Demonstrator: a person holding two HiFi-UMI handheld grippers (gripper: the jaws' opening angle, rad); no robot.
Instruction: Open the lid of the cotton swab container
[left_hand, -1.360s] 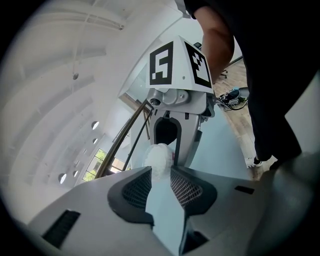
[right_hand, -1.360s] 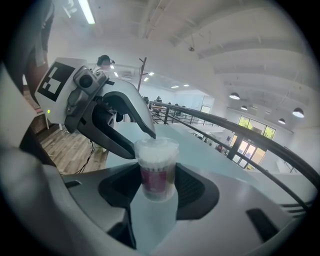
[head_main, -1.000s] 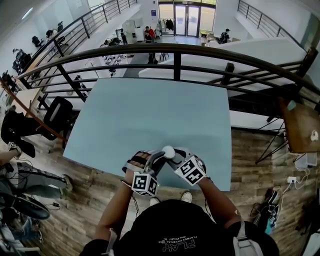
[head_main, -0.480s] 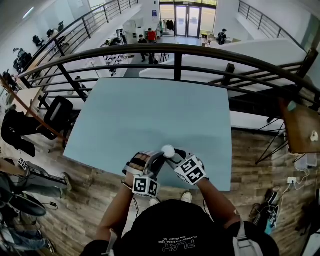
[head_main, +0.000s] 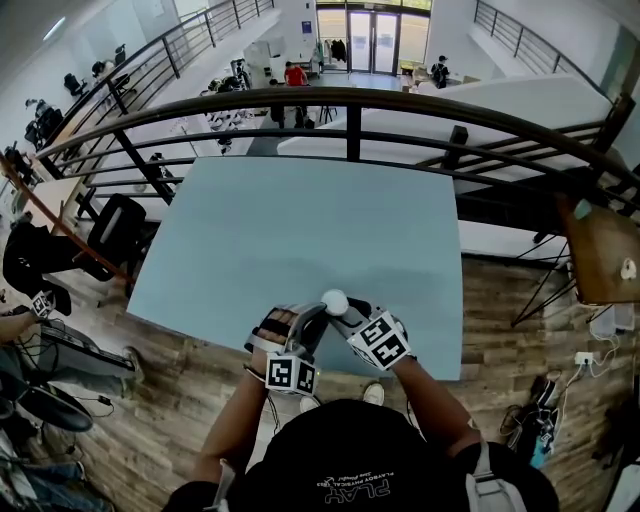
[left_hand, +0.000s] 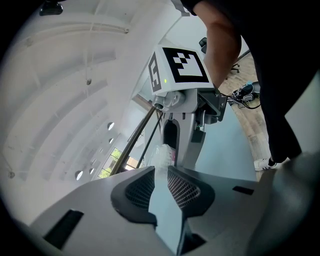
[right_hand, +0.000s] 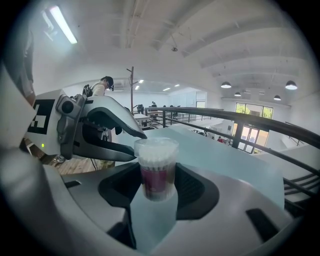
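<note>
The cotton swab container (right_hand: 157, 176) is a clear tub with a pink label and a clear lid (right_hand: 156, 146). In the right gripper view it stands upright between the pads of my right gripper (right_hand: 157, 185), which is shut on its body. My left gripper (right_hand: 139, 148) comes in from the left, one finger above the other at the lid's rim. Its jaws have just been closing, and in the left gripper view the lid (left_hand: 161, 154) fills the gap at the tips of my left gripper (left_hand: 161, 172). In the head view the container (head_main: 334, 300) is held over the table's near edge.
The pale blue table (head_main: 300, 220) stretches ahead of both grippers, bare. A dark metal railing (head_main: 350, 100) runs behind its far edge, with a lower floor and people beyond. Wooden floor lies below the near edge. The right gripper's marker cube (left_hand: 181, 67) sits just beyond the lid.
The left gripper's fingers have drawn closer together at the lid. The container and the right gripper stay where they were.
</note>
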